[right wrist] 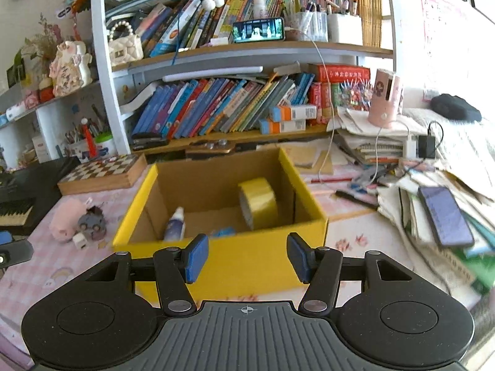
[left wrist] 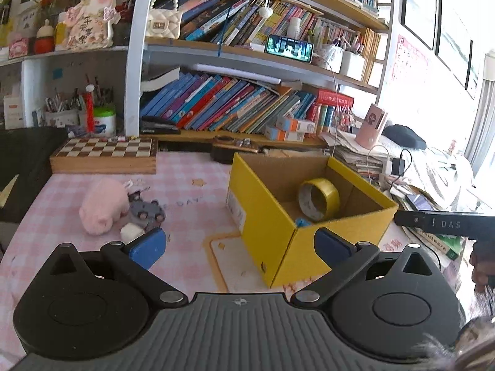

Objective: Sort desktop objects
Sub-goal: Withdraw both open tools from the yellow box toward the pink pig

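Only rt wrist shows bottle (right wrist: 175, 223) in box (right wrist: 247, 262).

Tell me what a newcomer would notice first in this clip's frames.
The yellow box in the middle of the pink checked desk draws the eye, open-topped with a yellow tape roll standing on edge inside and a small bottle leaning in its near left corner. Left of the box lie a pink plush pig and a grey toy touching it. Behind everything, shelves crammed with leaning books fill the background.
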`<state>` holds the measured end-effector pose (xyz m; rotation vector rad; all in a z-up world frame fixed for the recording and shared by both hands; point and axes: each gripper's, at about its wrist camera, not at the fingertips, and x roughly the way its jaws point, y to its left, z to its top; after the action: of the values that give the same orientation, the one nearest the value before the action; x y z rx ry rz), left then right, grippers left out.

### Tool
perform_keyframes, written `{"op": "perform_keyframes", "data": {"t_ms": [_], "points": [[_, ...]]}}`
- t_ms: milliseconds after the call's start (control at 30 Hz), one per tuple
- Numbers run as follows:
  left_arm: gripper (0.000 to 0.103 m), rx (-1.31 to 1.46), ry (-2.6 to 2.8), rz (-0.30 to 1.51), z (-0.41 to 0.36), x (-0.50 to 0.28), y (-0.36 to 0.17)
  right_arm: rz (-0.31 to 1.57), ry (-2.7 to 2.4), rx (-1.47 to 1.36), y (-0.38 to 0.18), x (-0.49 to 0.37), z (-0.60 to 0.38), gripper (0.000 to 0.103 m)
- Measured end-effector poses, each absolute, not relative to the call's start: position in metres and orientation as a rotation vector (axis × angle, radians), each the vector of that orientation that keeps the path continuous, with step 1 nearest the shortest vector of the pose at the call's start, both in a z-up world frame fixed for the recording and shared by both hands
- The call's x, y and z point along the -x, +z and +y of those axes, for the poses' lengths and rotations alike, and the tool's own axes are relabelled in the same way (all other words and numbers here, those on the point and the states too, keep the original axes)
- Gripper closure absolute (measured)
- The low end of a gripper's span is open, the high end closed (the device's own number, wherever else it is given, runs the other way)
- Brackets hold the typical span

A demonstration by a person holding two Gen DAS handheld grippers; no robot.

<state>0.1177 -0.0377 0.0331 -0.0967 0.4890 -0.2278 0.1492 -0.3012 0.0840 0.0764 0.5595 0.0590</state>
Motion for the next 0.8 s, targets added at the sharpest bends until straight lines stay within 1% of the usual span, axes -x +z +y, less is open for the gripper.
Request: {"op": "perform_keyframes", "data": {"t_ms": [333, 433, 600, 667, 800], "points": [[0.000, 0.092, -0.237, 0.538, -0.017, -0.083, 0.015, 0.613, 0.065, -0.075, 0.067, -0.105, -0.259, 0.046], [0.000, 0.093, -0.228, 0.548, -0.010, -0.074, 0.010, 0.626, 0.067, -0.078, 0.062, -0.094, -0.247, 0.042], [0.000, 0.095, -0.215, 0.578, -0.002, -0.061, 0.001, 0.653, 0.102, -0.052, 0.055, -0.077, -0.223, 0.040], [0.000, 0.091, -0.217, 0.590, 0.002, -0.057, -0.002, 0.655, 0.119, -0.035, 0.055, -0.074, -0.214, 0.037], [0.000, 0.081, -0.222, 0.590, 0.011, -0.049, -0.002, 0.661, 0.146, -0.015, 0.054, -0.068, -0.197, 0.034]]}}
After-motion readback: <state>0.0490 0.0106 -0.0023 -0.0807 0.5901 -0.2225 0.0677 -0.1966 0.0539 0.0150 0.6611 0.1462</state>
